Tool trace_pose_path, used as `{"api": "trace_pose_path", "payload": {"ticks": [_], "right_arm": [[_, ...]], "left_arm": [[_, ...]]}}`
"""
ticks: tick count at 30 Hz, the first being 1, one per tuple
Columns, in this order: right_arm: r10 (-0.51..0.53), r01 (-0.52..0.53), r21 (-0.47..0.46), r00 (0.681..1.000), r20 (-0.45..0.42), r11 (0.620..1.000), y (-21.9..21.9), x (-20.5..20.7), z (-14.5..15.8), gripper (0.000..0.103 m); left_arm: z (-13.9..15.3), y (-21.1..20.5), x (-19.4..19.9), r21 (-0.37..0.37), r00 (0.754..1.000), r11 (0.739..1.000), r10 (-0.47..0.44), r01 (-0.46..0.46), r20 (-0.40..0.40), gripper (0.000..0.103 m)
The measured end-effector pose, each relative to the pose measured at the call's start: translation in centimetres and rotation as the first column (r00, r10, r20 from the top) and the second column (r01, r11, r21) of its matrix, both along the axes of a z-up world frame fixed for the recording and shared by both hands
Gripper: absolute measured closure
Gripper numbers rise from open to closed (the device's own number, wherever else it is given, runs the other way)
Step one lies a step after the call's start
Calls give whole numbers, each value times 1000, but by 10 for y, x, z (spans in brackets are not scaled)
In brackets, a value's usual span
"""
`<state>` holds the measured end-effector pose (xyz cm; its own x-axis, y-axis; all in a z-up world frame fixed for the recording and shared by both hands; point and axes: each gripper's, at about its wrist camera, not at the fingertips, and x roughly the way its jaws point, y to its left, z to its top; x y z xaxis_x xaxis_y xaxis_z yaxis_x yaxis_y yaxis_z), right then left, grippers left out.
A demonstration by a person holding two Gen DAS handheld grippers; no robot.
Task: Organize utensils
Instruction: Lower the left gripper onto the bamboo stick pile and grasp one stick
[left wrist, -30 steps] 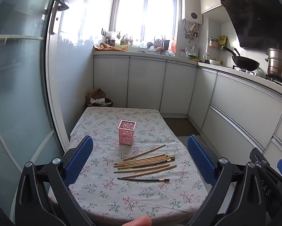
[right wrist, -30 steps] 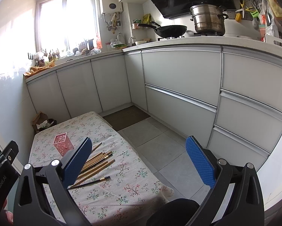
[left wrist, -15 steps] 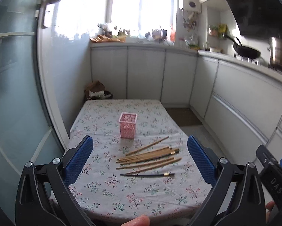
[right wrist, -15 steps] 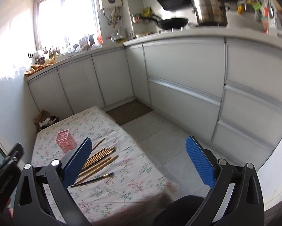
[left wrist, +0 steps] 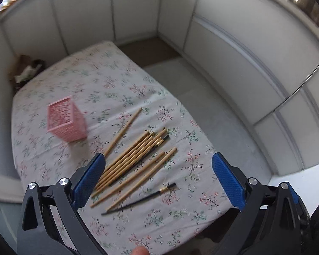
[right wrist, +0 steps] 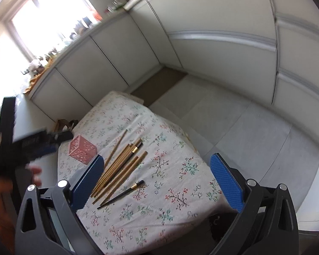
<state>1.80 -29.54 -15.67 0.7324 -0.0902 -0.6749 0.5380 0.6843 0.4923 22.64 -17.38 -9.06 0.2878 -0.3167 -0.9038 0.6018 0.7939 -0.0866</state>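
Both my views have tipped down from the window and counters onto the table (left wrist: pixel 170 221) since a moment ago. My left gripper (left wrist: pixel 159 180) and right gripper (right wrist: pixel 157 180) hang above its near edge, jaws spread wide, holding nothing. Nearest lies a lone black chopstick (left wrist: pixel 138 199). Beyond it the wooden chopsticks (left wrist: pixel 133 159) lie bunched on the floral cloth, one stray (left wrist: pixel 123 131) angled apart. Farther left stands the pink holder (left wrist: pixel 65 120), with white cabinets (left wrist: pixel 233 42) behind.
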Motion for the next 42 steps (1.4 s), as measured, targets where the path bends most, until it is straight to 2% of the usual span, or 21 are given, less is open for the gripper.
{"api": "trace_pose_path", "payload": {"ticks": [2, 5, 9, 13, 14, 21, 23, 27, 30, 31, 34, 37, 40, 42], "right_arm": [[9, -8, 57, 1000, -18, 998, -10, 16, -17, 6], [19, -15, 82, 999, -47, 997, -19, 36, -41, 6], [47, -43, 38, 994, -100, 998, -17, 57, -63, 6], [86, -80, 53, 988, -125, 995, -17, 70, -70, 6], [87, -82, 50, 988, -131, 995, -17, 72, -71, 6], [97, -79, 114, 983, -157, 990, -21, 77, -85, 6], [87, -68, 122, 984, -154, 990, -22, 77, -87, 6], [75, -55, 120, 983, -165, 991, -22, 78, -90, 6], [62, -38, 128, 981, -184, 991, -24, 77, -93, 6], [58, -33, 131, 980, -188, 991, -24, 77, -94, 6], [54, -29, 125, 978, -203, 992, -22, 78, -96, 6], [54, -40, 65, 969, -241, 997, -13, 83, -95, 6], [97, -79, 71, 953, -288, 994, 1, 90, -98, 6], [116, -75, 132, 934, -338, 988, 13, 100, -106, 6]], "left_arm": [[-34, -27, 33, 103, 996, 994, -29, 37, -83, 7], [-80, -45, 68, 206, 990, 977, -25, 53, -136, 7], [-131, -52, 118, 241, 979, 969, 3, 46, -202, 10], [-160, -55, 148, 245, 968, 968, 9, 54, -250, 34], [-164, -56, 152, 243, 965, 968, 3, 63, -263, 36], [-186, -57, 162, 252, 950, 963, -15, 98, -311, 40], [-187, -59, 161, 256, 952, 959, -37, 119, -304, 40], [-187, -58, 157, 280, 958, 949, -66, 147, -280, 49], [-183, -54, 155, 272, 963, 952, -66, 140, -263, 73], [-182, -51, 154, 271, 964, 953, -67, 138, -257, 89], [-177, -32, 143, 238, 969, 965, -52, 111, -242, 91], [-172, -12, 132, 208, 981, 975, -43, 83, -189, 92], [-148, 13, 110, 127, 991, 990, -54, 69, -118, 92], [-116, 37, 89, 56, 997, 996, -63, 66, -54, 93]]}}
